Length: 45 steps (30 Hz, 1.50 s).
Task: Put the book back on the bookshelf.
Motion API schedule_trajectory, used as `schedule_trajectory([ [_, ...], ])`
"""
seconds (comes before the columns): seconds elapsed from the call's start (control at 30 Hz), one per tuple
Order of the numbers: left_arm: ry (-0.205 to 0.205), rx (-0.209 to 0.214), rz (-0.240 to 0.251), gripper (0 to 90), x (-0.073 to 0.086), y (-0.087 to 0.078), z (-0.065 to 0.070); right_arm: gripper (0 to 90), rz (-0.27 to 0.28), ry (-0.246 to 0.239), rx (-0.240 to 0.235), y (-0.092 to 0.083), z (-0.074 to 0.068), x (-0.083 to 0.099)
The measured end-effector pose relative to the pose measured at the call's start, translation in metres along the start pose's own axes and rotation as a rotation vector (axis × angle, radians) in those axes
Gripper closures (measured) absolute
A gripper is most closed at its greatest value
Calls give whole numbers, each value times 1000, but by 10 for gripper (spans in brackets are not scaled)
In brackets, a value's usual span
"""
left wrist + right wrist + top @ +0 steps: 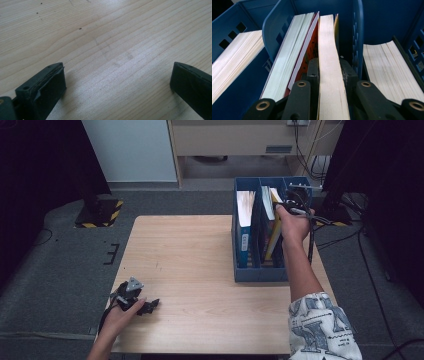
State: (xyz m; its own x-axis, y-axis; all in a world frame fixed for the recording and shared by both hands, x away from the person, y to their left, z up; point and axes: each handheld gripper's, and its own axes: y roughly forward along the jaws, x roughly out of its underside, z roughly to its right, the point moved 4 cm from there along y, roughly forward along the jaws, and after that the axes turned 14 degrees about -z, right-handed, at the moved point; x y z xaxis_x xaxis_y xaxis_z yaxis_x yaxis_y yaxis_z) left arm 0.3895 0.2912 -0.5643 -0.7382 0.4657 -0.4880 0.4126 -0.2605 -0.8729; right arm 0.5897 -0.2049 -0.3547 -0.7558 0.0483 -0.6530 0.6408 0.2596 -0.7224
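Observation:
A blue file rack (260,272) with three compartments stands on the right side of the wooden table (200,270). My right gripper (292,205) reaches down into its middle compartment from above. In the right gripper view the right gripper (329,65) is shut on the top edge of a yellow-covered book (329,82) with cream pages. That yellow-covered book (274,227) stands upright beside a red-covered book (289,55). My left gripper (150,306) lies on the table near the front left corner. In the left gripper view the left gripper (117,82) is open over bare wood, holding nothing.
Another book (234,57) fills the rack's left compartment, and a thick one (389,70) sits in the right compartment. Dark stands and cables (345,215) crowd the floor right of the rack. A striped base plate (100,212) lies on the floor at far left.

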Motion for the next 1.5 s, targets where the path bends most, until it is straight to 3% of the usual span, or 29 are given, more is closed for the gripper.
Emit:
schedule_trajectory([
  [0.83,2,1,-3,0,0,0,0,745,13,-18,18,8,-1,-2],
  [1.17,4,1,-4,0,-1,0,0,744,-7,-29,24,13,0,0],
  [1.5,4,1,-3,0,-1,0,0,739,-9,24,-3,14,6,3],
])
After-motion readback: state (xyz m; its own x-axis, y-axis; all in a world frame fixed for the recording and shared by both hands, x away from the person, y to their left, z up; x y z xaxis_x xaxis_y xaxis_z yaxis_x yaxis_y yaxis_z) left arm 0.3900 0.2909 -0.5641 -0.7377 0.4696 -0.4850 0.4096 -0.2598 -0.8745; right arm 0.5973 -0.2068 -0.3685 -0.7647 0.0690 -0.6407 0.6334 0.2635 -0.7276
